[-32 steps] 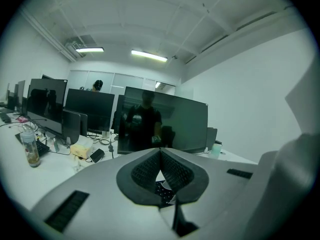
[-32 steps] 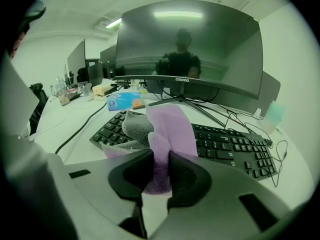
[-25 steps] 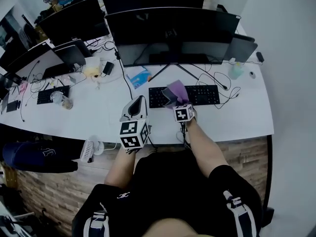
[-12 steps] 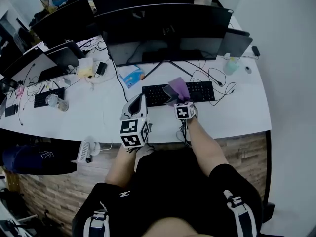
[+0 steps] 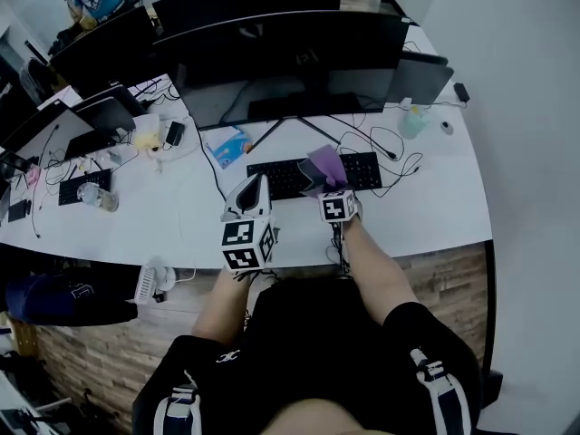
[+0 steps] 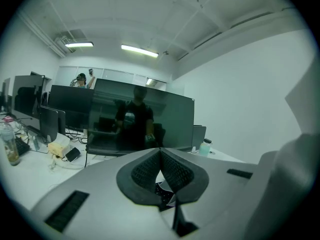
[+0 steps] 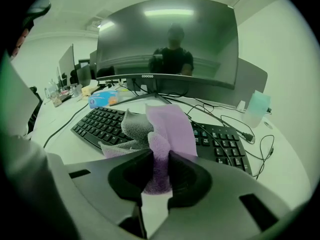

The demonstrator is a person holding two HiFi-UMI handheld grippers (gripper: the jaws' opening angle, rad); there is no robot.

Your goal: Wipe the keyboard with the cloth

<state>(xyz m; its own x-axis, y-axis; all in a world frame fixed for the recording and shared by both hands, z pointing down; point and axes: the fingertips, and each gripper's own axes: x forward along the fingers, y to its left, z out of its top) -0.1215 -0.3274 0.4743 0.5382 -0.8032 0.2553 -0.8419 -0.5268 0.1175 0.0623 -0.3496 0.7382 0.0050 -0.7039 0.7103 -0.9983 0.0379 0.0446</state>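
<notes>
Head view looks down on both tools over a white tabletop (image 5: 435,198), in front of a wide dark monitor (image 5: 281,62). The right tool (image 7: 160,169) has its jaws closed on the purple cloth (image 7: 167,126). The cloth is pinched low between the pads, and the rest stands up in crumpled folds above them. It sits over the middle of the black keyboard (image 5: 290,178), which lies flat just in front of the monitor stand. I cannot tell whether the cloth touches the keys.

The left tool (image 6: 160,156) has its jaws pressed together with nothing between them. It hangs by the keyboard's left end, apart from the cloth.

For containers, a pale green translucent bottle (image 5: 412,122) stands upright behind the keyboard's right end, among loose black cables. I cannot make out how full it is. Far to the left, near a second keyboard, stands a clear bottle (image 5: 91,195). In the left gripper view its lower part looks darker than its top, but I cannot tell what is in it. A blue packet (image 5: 228,145) lies flat on the tabletop behind the keyboard's left end, near the monitor's foot.
</notes>
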